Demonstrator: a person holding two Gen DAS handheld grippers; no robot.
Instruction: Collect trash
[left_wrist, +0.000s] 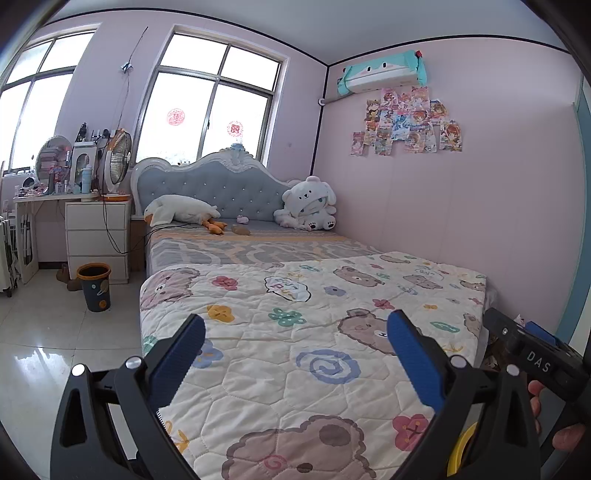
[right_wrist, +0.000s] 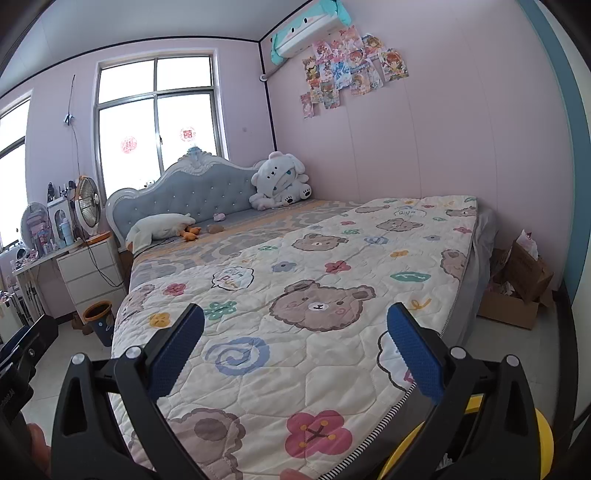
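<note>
Bed (left_wrist: 295, 332): fills both views, bear-print quilt (right_wrist: 314, 295) spread over it, plush toys up by the headboard.
Cardboard box (right_wrist: 517, 288): on the floor right of the bed, paper scraps inside (trash, by the look).
Waste bin (left_wrist: 96, 286): on the floor left of the bed, beside the white drawers.
Left gripper (left_wrist: 295, 343): over the quilt, jaws spread wide, nothing held.
Right gripper (right_wrist: 295, 339): same, jaws released and empty.

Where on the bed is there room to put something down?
The bear quilt is bare from the foot edge up to the striped sheet. Crowded near the headboard: goose plush, white bear plush, small toys between. The desk is packed too.
</note>
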